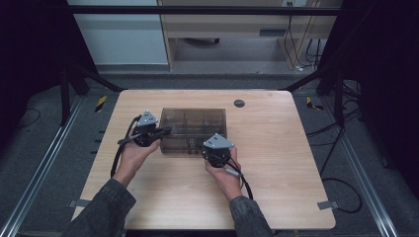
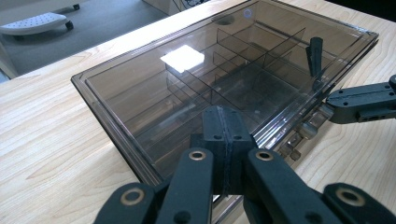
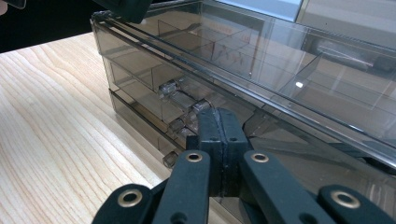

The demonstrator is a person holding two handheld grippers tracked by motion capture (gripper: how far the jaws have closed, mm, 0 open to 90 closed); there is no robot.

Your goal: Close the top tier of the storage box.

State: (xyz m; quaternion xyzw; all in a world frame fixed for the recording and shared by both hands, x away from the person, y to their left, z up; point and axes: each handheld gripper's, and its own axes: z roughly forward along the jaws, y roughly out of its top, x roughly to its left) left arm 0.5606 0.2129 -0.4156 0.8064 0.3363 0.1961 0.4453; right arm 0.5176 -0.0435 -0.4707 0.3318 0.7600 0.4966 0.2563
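Lying between both tools — left tool, right tool, jaws closed, empty — the compartment box.

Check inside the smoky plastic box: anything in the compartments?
Through the closed lid, the box shows only dividers forming compartments, which look empty. Tint and lid glare hide some cells, and the left gripper covers the near edge, so small items can't be ruled out.

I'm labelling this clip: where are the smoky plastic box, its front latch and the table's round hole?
Smoky plastic box (image 2: 187,88), left gripper view, on its clear lid.
Front latch (image 3: 180,100), right gripper view, on the clear clasp.
Round hole (image 1: 239,103), high view, on its dark cap.
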